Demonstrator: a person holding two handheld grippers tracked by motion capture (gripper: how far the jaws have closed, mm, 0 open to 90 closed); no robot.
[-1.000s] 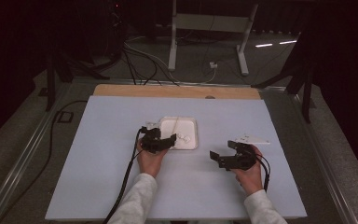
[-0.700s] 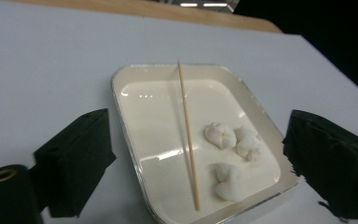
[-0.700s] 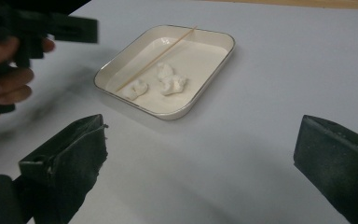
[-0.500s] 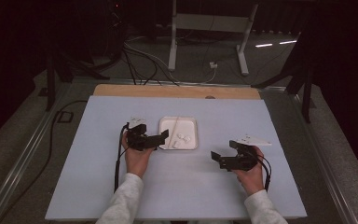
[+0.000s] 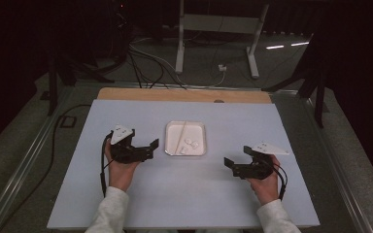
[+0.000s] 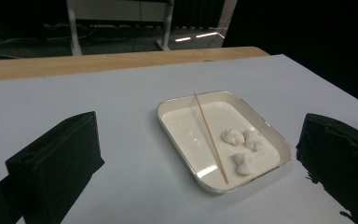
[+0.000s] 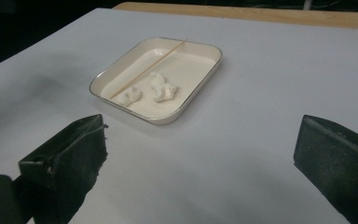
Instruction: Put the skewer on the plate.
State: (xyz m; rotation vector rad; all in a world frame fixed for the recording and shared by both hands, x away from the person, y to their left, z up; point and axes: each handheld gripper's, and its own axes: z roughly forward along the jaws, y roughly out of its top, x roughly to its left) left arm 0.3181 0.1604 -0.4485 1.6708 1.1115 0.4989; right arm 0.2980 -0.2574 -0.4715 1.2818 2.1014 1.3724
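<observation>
**Two spread grippers flanking a shallow tray**

Hard to name: three small white lumps in the tray, soft-edged and irregular, material unclear. Cut off at the bottom edge of the high view: both sleeves, past the forearm. Lost in darkness: most of the room beyond the table.

Centred on the table, a white rectangular tray with rounded corners. Across it, a thin wooden stick, one end up on the far rim, the other down near the front rim. Lumps clustered to one side of the stick, close together.

Left of the tray, just beside it, the left gripper, jaws wide apart, nothing between them. Farther right and nearer the person, well apart from the tray, the right gripper, jaws likewise spread and empty. Grey three-cornered plates on top of both.

Pale blue-grey covering over the tabletop, bare wood strip along the far edge. Beyond, a dim floor with tangled cables, a white metal frame on two legs, dark stands at either side.
</observation>
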